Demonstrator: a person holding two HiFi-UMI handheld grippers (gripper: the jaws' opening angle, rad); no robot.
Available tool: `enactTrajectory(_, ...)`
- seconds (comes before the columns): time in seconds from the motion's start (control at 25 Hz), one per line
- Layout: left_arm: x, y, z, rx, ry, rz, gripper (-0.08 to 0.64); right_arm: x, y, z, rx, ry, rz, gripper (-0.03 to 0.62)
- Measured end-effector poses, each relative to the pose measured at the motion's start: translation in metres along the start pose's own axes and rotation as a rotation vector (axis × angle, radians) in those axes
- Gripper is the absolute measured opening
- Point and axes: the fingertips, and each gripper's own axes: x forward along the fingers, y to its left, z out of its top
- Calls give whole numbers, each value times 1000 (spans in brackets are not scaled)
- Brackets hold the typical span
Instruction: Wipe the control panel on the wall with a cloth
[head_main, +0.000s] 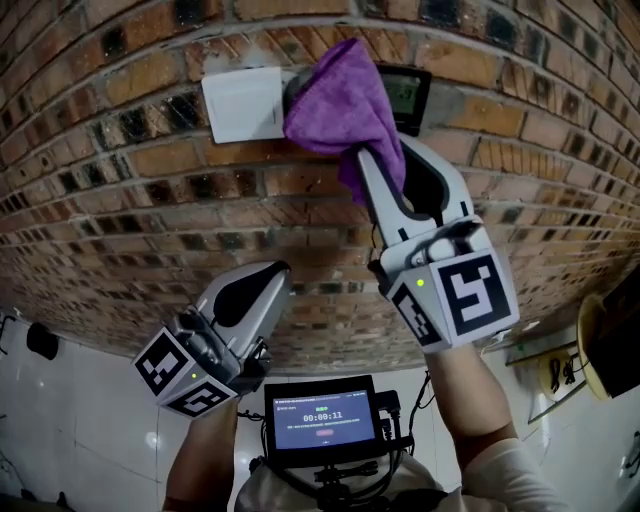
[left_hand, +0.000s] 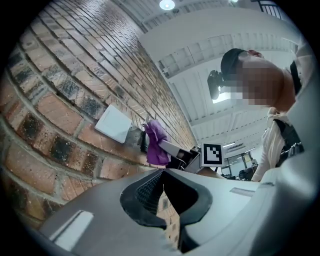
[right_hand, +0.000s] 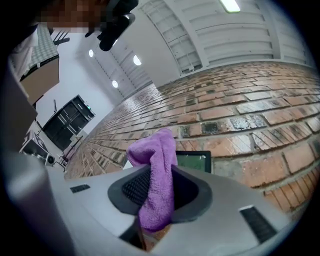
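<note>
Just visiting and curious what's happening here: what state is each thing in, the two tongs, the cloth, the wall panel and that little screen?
Right tongs: shut on the purple cloth.
Left tongs: shut, empty, held low.
Purple cloth: bunched, raised to the wall, covering the control panel's left part.
Control panel: screen lit green, partly covered.
Small screen: lit, showing a timer.

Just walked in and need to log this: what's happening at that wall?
A person holds tongs in each hand. The right tongs are shut on a purple cloth, held up against the brick wall over the left edge of the dark control panel, beside a white box. The left tongs hang lower, shut and empty.
</note>
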Motion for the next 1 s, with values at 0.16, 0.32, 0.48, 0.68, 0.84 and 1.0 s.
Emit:
enactTrajectory(0.16,-3,5,4,5,-6,7,-12,6,9,2,-25,-5,22,112)
enactTrajectory(0.32,-3,8,5,8,-11,5,-12,8,14,2,-33,-6,34,110)
enactTrajectory(0.48,-2,8,6,8,-11,3,-12,8,15,3,-38,-7,36,109)
enactTrajectory(0.68,-1,7,6,6,-7,0,-12,8,15,4,-41,-4,37,109)
enactTrajectory(0.84,2,7,10,17,-13,-10,-12,9,14,8,-48,-12,36,109)
enactTrajectory(1.0,4,6,9,26,-14,-24,-12,7,12,8,-52,-17,26,109)
